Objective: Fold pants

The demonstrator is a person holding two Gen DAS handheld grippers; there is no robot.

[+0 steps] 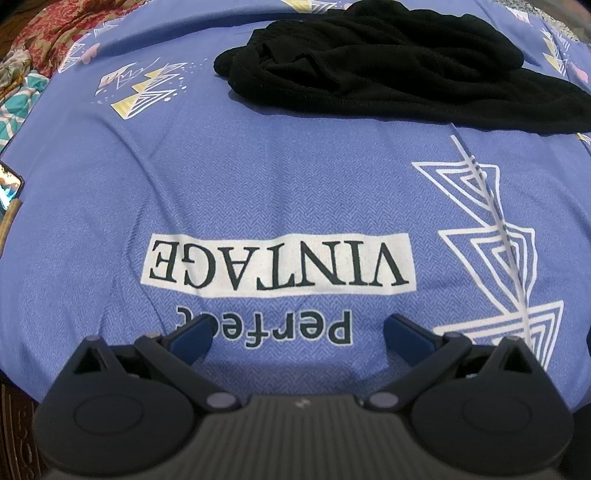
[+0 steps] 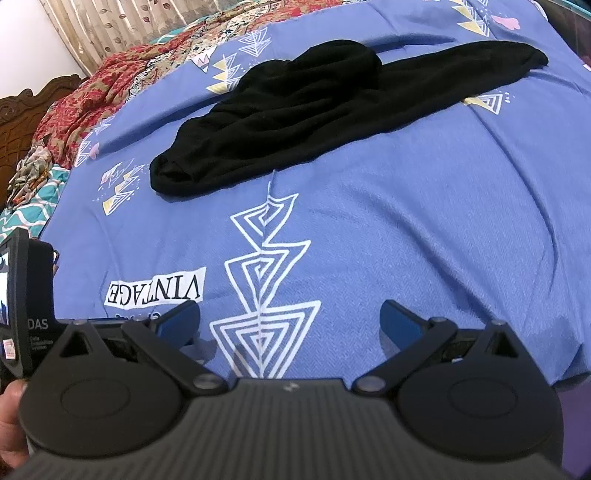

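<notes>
Blue printed bedsheet (image 1: 295,192), floral blanket (image 2: 110,81), curtain (image 2: 96,29)

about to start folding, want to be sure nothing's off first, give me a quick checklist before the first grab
1. Left gripper open, nothing between its fingers: ok.
2. Right gripper open, nothing between its fingers: ok.
3. Black pants in view of both cameras, lying on the blue bedsheet: ok.
4. Pants spread flat for folding: not ok, bunched and rumpled, one part trailing off to the right.
5. Waistband or leg ends identified for the grab: cannot tell, the dark cloth hides its edges.
6. Sheet between the grippers and the pants free of other items: ok.
</notes>
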